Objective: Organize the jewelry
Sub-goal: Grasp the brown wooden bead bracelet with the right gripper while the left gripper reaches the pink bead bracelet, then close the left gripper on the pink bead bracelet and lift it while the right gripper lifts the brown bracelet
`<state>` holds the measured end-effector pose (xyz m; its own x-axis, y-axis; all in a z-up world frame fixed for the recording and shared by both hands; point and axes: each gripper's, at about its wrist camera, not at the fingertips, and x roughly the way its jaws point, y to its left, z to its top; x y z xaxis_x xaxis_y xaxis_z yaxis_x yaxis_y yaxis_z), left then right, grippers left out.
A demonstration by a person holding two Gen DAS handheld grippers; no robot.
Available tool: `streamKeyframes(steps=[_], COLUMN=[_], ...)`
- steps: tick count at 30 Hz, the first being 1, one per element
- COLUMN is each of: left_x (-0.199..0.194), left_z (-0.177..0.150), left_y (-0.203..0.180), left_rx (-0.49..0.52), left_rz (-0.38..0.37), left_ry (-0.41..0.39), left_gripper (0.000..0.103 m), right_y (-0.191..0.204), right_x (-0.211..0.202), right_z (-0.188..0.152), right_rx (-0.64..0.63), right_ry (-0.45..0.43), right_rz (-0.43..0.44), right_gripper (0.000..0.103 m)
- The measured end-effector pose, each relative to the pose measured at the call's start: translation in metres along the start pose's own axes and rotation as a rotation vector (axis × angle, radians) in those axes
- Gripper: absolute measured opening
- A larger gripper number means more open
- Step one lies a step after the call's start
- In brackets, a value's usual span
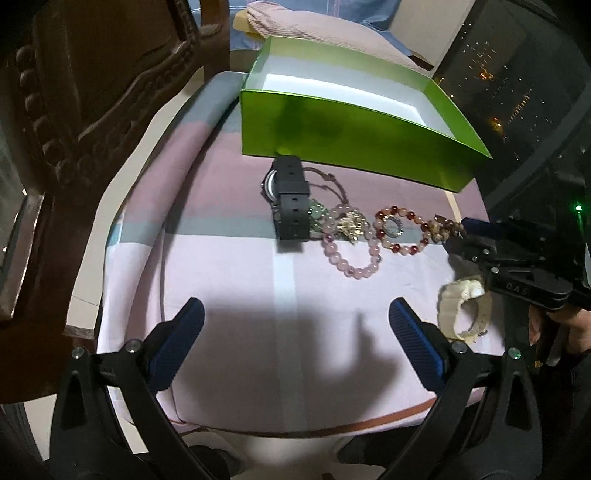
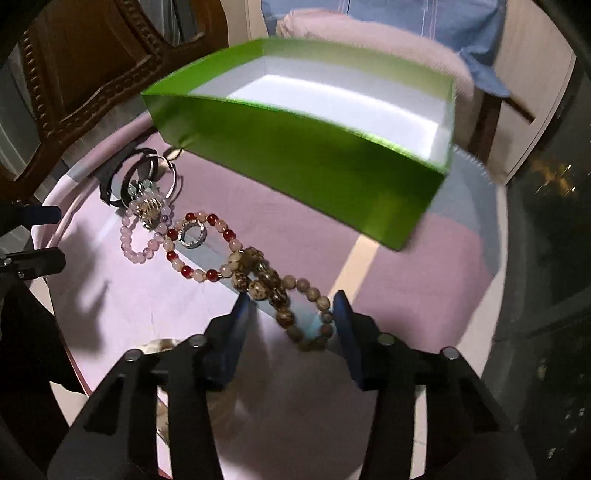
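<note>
A green open box [image 1: 351,147] [image 2: 295,166] with a white inside stands at the back of the cloth-covered table. In front of it lie a black watch [image 1: 291,199] [image 2: 110,177], a pink bead bracelet [image 1: 347,258] [image 2: 136,251], a red-and-white bead bracelet [image 1: 393,211] [image 2: 207,275] with a silver ring [image 1: 393,226] [image 2: 192,236] inside it, and a brown bead bracelet [image 1: 439,225] [image 2: 284,317]. My right gripper [image 2: 291,302] [image 1: 461,234] is lowered over the brown bracelet, its blue pads touching beads on both sides. My left gripper [image 1: 295,310] [image 2: 51,236] hangs open above bare cloth.
A cream watch [image 1: 465,306] lies near the right gripper's body. A carved wooden chair [image 1: 92,110] [image 2: 74,74] stands at the left, pink bedding [image 1: 332,33] behind the box, a dark window [image 1: 517,92] at the right. The round table's edge [image 1: 295,430] is close below.
</note>
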<state>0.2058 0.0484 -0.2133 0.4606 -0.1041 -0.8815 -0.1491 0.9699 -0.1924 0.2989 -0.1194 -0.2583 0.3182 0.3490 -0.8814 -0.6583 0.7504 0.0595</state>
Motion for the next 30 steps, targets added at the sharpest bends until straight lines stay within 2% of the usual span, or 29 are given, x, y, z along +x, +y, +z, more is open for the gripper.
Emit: streamKeyframes(steps=[2,4,8,12,15,17,21,22,23,24,26,27,30], left_x=[0.002,0.007,0.015,0.019,0.028,0.039,0.05,0.052,0.052,0.052,0.051,0.051,0.047], left_z=[-0.001,-0.001,0.001,0.009,0.015,0.018,0.025,0.028,0.029,0.03,0.031,0.031,0.03], left_y=[0.0,-0.001,-0.006,-0.012,-0.015,-0.018,-0.027,-0.028,-0.029,-0.029,-0.03,-0.029,-0.026], left_rx=[-0.006,-0.012,-0.025,-0.031,-0.042,-0.05,-0.039,-0.041,-0.038,-0.028,-0.019,-0.015,0.009], left_rz=[-0.006,-0.019,-0.044,-0.038,-0.02,-0.01,0.04,0.051,0.061,0.073,0.094,0.083,0.068], left_ry=[0.003,0.01,0.011,-0.014,-0.026,-0.012,-0.028,-0.034,-0.043,-0.052,-0.06,-0.053,-0.044], left_gripper=[0.099,0.099,0.099,0.099,0.098,0.088,0.081,0.077,0.065,0.058,0.018,0.009,0.008], right_y=[0.002,0.0,-0.005,-0.01,-0.018,-0.021,-0.024,-0.025,-0.023,-0.025,-0.024,-0.025,-0.024], right_x=[0.0,-0.001,-0.005,-0.025,-0.053,-0.062,-0.068,-0.07,-0.071,-0.073,-0.074,-0.074,-0.079], right_z=[-0.001,0.001,0.002,-0.003,-0.006,-0.008,-0.012,-0.013,-0.013,-0.013,-0.011,-0.01,-0.011], right_rx=[-0.011,0.005,0.046,0.139,0.203,0.221,0.231,0.233,0.233,0.234,0.234,0.235,0.238], right_ry=[-0.009,-0.004,0.003,-0.082,-0.173,-0.199,-0.215,-0.222,-0.227,-0.232,-0.237,-0.242,-0.259], right_rz=[0.014,-0.003,-0.003,-0.008,0.039,0.051,0.079,0.087,0.089,0.092,0.097,0.098,0.108], right_gripper=[0.039,0.019,0.019,0.019,0.019,0.019,0.019,0.019,0.019,0.019,0.019,0.019,0.019])
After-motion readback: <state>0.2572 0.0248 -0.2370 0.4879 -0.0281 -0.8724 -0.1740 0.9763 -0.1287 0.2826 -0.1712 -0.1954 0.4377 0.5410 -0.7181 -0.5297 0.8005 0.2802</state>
